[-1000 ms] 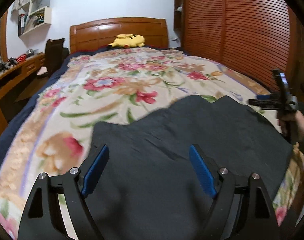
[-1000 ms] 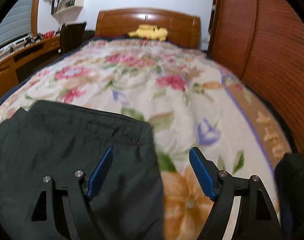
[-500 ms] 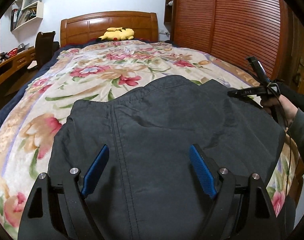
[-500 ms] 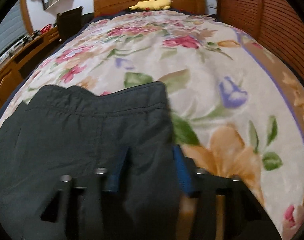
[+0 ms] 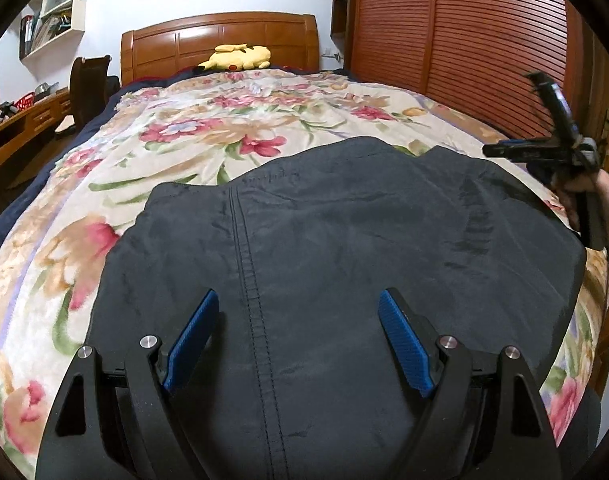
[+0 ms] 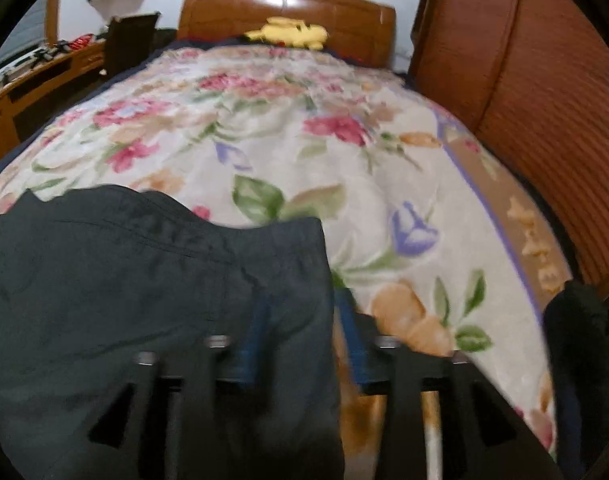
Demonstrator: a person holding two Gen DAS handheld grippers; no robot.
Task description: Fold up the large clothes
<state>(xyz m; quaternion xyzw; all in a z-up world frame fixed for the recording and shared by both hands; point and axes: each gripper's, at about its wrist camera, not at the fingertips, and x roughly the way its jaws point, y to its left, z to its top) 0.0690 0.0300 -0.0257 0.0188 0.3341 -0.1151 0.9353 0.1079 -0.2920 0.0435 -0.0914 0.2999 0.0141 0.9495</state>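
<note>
Two tongs over one dark garment spread flat on the bed's floral blanket, near the foot end.

Left tongs: blue pads wide apart, hovering above the cloth with a stitched seam running between them; nothing pinched.

Right tongs: frame motion-blurred. Pads look drawn close together at the garment's right edge, with dark cloth lying over the left pad; probably nipping the fabric, but the blur leaves it unsure. From the left wrist view the right tongs sit at the far right corner of the garment, held in a hand.

Garment's upper edge lies wavy across the blanket; right edge falls beside an orange flower print.

Surroundings: wooden headboard, yellow plush toy against it, slatted wooden wardrobe doors to the right, worktop and dark chair to the left, wall shelf above.
</note>
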